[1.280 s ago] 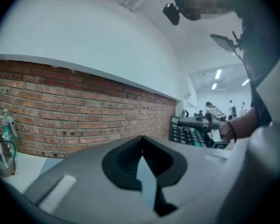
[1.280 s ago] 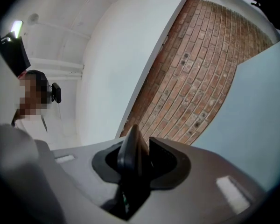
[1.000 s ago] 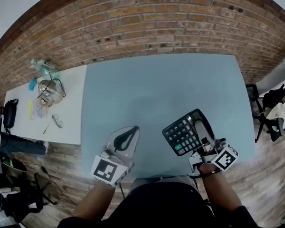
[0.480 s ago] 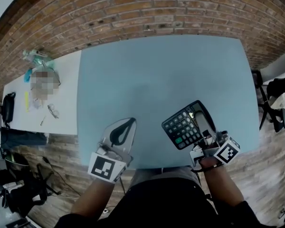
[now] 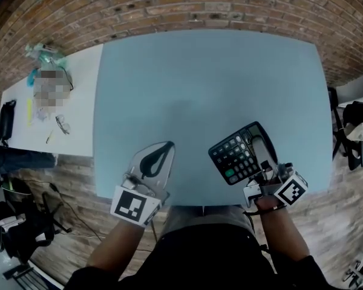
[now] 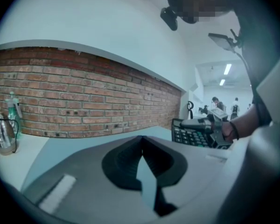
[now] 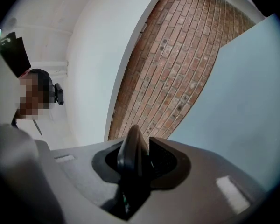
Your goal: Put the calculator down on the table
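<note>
While your right hand-held gripper clenched the calculator, lowering seemed in hand; next, it needed laying flat on the surface ahead.

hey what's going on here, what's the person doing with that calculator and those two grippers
A person holds a gripper in each hand over a blue table. The right gripper is clamped on the near edge of a black calculator, keys facing up, over the table's near right part. Whether the calculator rests on the surface yet cannot be told. The left gripper is shut and empty at the table's near edge, left of the calculator.
</note>
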`<state>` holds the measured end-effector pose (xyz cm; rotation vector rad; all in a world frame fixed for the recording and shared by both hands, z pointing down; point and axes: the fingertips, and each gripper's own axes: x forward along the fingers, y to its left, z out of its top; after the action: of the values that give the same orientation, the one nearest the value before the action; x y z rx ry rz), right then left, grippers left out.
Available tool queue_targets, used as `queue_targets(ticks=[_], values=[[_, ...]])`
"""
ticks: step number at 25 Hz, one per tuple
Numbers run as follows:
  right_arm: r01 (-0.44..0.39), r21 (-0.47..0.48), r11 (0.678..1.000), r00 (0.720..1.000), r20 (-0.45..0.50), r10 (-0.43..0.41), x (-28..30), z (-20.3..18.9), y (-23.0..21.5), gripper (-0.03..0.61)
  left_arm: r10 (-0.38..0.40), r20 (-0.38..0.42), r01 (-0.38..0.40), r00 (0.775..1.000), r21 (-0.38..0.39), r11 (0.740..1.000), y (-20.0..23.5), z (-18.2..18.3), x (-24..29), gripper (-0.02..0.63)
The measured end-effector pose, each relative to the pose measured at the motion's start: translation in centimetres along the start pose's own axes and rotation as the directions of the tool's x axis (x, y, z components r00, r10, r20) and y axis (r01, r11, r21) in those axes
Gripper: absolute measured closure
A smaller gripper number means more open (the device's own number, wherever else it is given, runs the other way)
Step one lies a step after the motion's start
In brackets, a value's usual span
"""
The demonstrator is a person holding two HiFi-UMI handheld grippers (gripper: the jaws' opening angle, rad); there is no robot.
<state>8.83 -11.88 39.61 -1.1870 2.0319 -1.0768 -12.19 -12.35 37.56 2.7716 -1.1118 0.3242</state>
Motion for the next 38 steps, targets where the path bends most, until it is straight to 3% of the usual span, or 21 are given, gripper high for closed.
queue_targets(ticks=[14, 19, 38], values=[[0.049, 0.004, 0.999, 0.998, -0.03, -0.049, 0.1, -0.4, -3.3, 0.479, -0.008, -0.027, 0.007, 1.0, -0.04, 0.999, -0.6, -1.8, 1.7, 0.611], [0.04, 0.01, 0.999, 0.999, -0.031, -0.04, 1.0, -0.4, -3.9, 0.479, -0.009, -0.034, 0.005, 0.999, -0.129, 0.992, -0.9, -1.3, 2.6, 0.611], [0.083, 0.045, 0.996, 0.995, -0.067, -0.08, 1.7, -2.1, -7.1, 0.479, -0.058, -0.086, 0.046, 0.995, -0.13, 0.99, -2.2, -3.2, 4.5, 0.611]])
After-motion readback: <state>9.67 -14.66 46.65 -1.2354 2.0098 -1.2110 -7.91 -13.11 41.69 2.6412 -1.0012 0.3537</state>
